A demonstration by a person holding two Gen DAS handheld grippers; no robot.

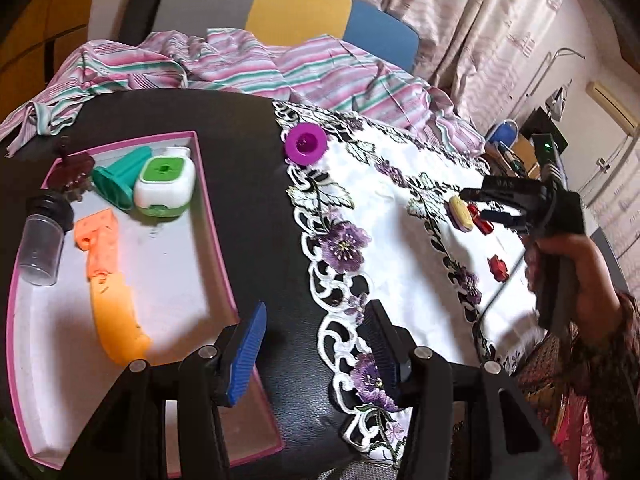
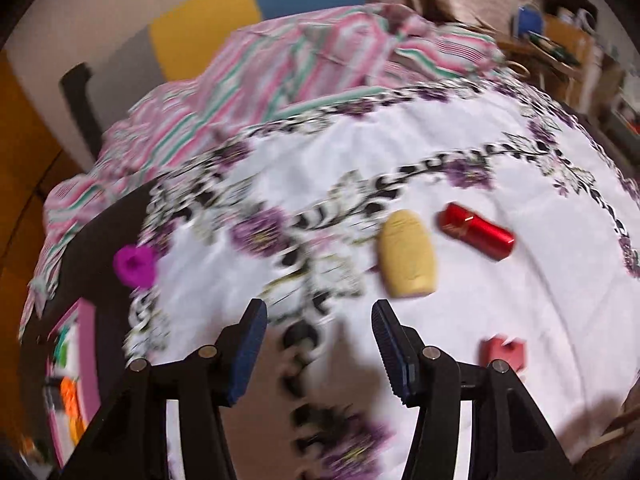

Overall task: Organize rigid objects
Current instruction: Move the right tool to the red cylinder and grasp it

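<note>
Yellow oval piece (image 2: 407, 254) lies just ahead of the empty, wide-open right claw (image 2: 319, 354), slightly right.

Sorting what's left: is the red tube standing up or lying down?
Lying down: the red tube rests lengthwise on the white cloth.

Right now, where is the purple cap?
In the left wrist view the purple cap stands at the far left edge of the embroidered cloth, right of the pink-rimmed tray, apart from the yellow bottle.
</note>
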